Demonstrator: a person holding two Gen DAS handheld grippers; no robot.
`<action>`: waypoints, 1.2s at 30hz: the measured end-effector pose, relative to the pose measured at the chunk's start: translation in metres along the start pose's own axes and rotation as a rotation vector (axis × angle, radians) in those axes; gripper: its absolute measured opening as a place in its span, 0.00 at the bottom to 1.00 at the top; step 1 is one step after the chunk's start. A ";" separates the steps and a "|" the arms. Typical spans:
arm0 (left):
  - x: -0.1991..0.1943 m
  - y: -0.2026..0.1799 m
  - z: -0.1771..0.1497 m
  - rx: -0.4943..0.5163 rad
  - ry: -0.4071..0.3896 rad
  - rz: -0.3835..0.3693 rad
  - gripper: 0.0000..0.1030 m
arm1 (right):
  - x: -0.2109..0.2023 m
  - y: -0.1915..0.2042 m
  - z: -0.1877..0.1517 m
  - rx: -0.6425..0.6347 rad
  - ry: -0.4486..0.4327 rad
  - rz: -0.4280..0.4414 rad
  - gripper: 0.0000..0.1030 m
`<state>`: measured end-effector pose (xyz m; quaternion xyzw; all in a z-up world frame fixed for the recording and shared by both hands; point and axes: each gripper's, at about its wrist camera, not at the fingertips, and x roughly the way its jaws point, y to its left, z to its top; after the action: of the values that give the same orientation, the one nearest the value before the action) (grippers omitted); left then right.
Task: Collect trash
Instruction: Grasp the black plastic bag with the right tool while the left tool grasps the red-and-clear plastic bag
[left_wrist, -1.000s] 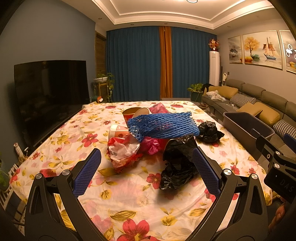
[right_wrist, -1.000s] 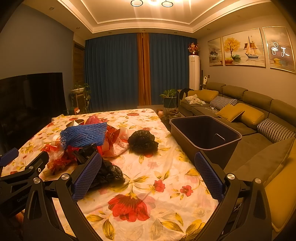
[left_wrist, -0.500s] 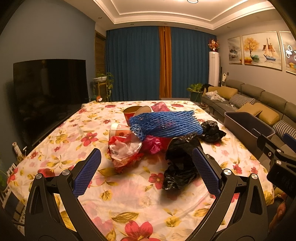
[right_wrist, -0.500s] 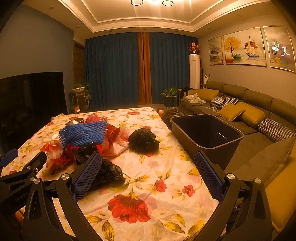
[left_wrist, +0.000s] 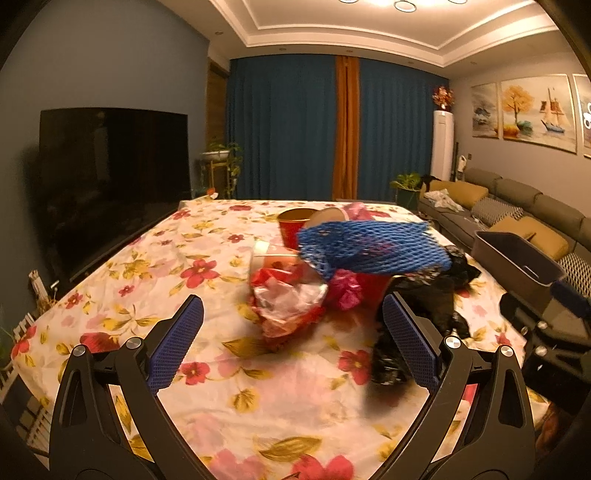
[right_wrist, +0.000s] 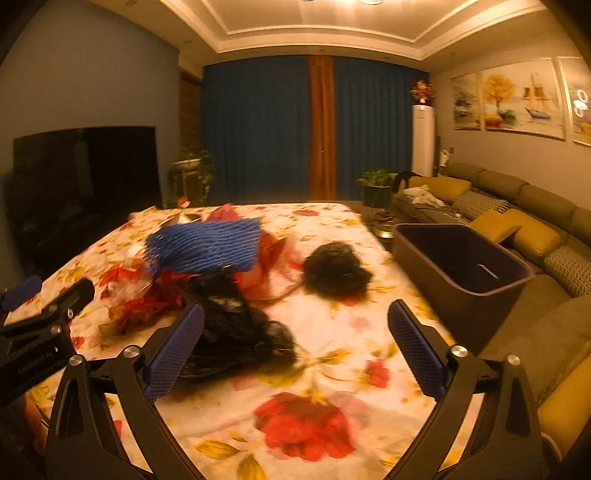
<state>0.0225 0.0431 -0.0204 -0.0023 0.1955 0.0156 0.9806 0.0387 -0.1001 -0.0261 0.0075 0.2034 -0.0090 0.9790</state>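
A trash pile lies on the flowered table (left_wrist: 155, 266): a blue foam net (left_wrist: 373, 247) (right_wrist: 203, 247) on top, a red and clear plastic bag (left_wrist: 288, 302), a pink wrapper (left_wrist: 345, 291), a red paper cup (left_wrist: 293, 225), a crumpled black bag (left_wrist: 424, 317) (right_wrist: 229, 325) and a second black bag (right_wrist: 336, 269). My left gripper (left_wrist: 291, 343) is open and empty, just short of the red bag. My right gripper (right_wrist: 295, 350) is open and empty, its left finger beside the near black bag. A dark bin (right_wrist: 461, 266) (left_wrist: 517, 258) stands at the table's right edge.
A sofa with cushions (right_wrist: 517, 221) runs along the right wall behind the bin. A dark TV (left_wrist: 110, 177) stands left of the table. Curtains and potted plants are at the far end. The left gripper's body (right_wrist: 40, 332) shows at the right wrist view's left edge.
Both grippers have moved forward toward the pile and both views are motion-blurred. The right view has turned left, so the near black bag now sits by its left finger.
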 end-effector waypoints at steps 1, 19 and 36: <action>0.002 0.004 0.000 -0.003 0.000 0.005 0.93 | 0.005 0.005 -0.001 -0.010 0.008 0.015 0.89; 0.043 0.041 0.004 -0.054 0.043 0.018 0.85 | 0.074 0.046 -0.008 -0.105 0.145 0.093 0.30; 0.099 0.047 0.005 -0.098 0.200 -0.054 0.56 | 0.061 0.015 -0.005 -0.032 0.085 0.099 0.05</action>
<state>0.1139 0.0930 -0.0538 -0.0572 0.2912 -0.0016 0.9549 0.0934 -0.0857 -0.0549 0.0021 0.2443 0.0433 0.9687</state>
